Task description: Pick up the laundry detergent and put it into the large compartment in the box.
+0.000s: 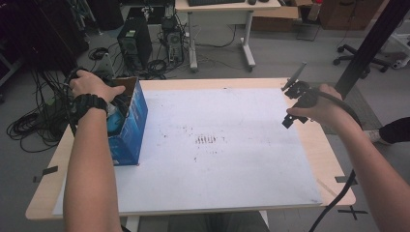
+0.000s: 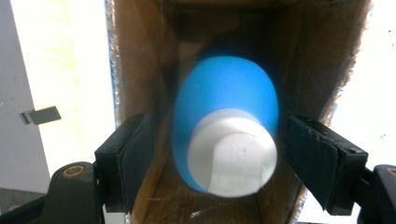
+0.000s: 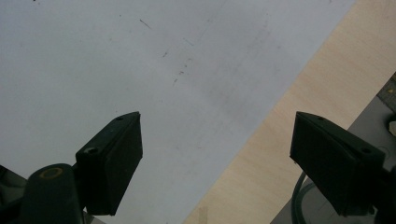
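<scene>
Left fingers (image 2: pixel 219 154) stand apart around the unlabelled blue bottle (image 2: pixel 224 107) inside the box (image 1: pixel 130 125), at nine o'clock; right fingers (image 3: pixel 217 163) open, empty.

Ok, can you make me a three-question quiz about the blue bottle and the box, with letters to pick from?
1. Where is the blue bottle?
A. on the white sheet
B. inside the cardboard box
C. on the floor

2. What colour is the bottle's cap?
A. white
B. red
C. black

3. How are the left gripper's fingers?
A. clamped tight on the cap
B. apart, a gap on each side of the bottle
C. holding the box flap

Answers:
1. B, brown box walls surround it.
2. A, the cap looks plainly white.
3. B, neither finger touches the bottle.
</scene>
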The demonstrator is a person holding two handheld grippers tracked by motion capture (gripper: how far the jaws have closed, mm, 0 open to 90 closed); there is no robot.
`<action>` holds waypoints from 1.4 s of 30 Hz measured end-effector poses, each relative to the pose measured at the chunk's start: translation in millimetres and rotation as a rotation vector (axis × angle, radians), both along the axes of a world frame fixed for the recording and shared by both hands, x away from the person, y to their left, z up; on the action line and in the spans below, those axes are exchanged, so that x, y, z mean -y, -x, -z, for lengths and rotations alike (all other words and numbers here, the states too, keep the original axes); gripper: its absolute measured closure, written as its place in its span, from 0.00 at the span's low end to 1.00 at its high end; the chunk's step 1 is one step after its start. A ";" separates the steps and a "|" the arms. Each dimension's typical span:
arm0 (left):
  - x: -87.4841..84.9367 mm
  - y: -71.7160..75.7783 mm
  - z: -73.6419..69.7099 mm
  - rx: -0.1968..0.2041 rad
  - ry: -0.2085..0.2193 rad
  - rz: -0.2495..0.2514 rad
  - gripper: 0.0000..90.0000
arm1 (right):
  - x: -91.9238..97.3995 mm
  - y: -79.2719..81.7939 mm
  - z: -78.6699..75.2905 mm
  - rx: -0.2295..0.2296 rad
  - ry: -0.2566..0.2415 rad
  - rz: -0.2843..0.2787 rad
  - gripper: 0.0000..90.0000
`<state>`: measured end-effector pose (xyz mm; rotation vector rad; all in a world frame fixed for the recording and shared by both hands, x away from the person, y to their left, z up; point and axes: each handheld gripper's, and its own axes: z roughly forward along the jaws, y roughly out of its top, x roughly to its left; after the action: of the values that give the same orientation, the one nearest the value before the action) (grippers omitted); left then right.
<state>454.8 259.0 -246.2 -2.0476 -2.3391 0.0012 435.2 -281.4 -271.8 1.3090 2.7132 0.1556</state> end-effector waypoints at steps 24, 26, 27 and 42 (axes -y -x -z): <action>28.2 19.8 -45.8 0.068 -0.028 -0.046 0.28 | 2.8 8.1 -8.6 0.015 -0.007 -0.012 0.19; 33.6 23.3 -48.0 0.071 -0.027 -0.044 0.28 | 4.3 9.5 -9.0 0.016 -0.006 -0.012 0.19; 36.4 25.1 -49.5 0.071 -0.026 -0.044 0.28 | 5.2 10.0 -9.2 0.016 -0.007 -0.009 0.19; 93.4 46.3 -62.2 0.094 0.005 0.027 0.28 | 10.8 19.0 -13.7 0.029 -0.009 -0.011 0.19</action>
<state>408.5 165.6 -184.0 -2.1269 -2.3665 -0.0920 416.2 -292.2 -258.0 1.2841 2.6997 0.1866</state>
